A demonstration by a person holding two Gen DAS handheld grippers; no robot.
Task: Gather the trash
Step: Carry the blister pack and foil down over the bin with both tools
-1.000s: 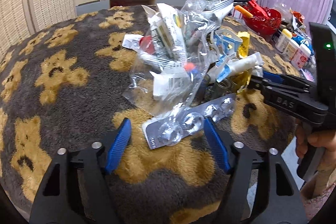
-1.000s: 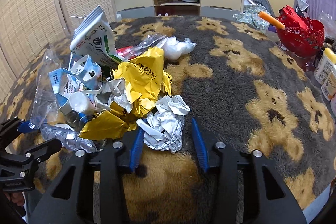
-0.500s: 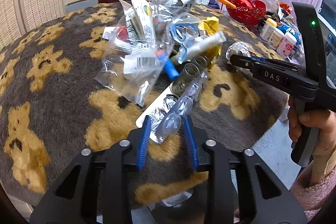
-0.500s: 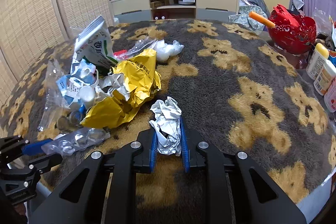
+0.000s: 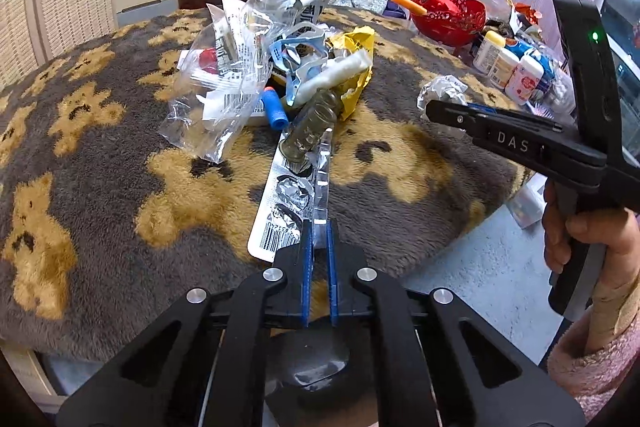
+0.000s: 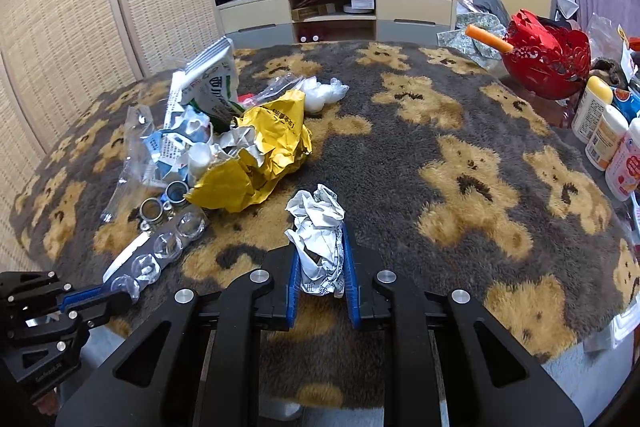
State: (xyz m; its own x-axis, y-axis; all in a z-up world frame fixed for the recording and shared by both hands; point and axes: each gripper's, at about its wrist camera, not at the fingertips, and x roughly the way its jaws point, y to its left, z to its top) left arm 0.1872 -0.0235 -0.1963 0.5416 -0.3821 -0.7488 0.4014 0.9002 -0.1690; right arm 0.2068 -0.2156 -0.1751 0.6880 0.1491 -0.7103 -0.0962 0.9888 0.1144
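A heap of trash lies on the bear-patterned blanket (image 5: pixel 100 163): clear plastic bags (image 5: pixel 224 83), a yellow wrapper (image 6: pixel 264 147), a white carton (image 6: pixel 212 83). My left gripper (image 5: pixel 319 227) is shut on the near end of a long clear blister pack (image 5: pixel 292 187), which also shows in the right wrist view (image 6: pixel 160 247). My right gripper (image 6: pixel 320 231) is shut on a crumpled white paper ball (image 6: pixel 318 235), seen from the left wrist view (image 5: pixel 442 91) lifted off the heap's right side.
A red basket (image 6: pixel 548 63) with an orange stick stands at the far right. White bottles (image 6: pixel 604 135) line the right edge. A TV cabinet (image 6: pixel 336 11) is behind. The floor (image 5: pixel 472 259) shows past the blanket's near edge.
Both grippers closed, the left on the blister pack, the right on the paper ball. Both pulled back toward the near edge, dragging the pack and paper away from the heap.
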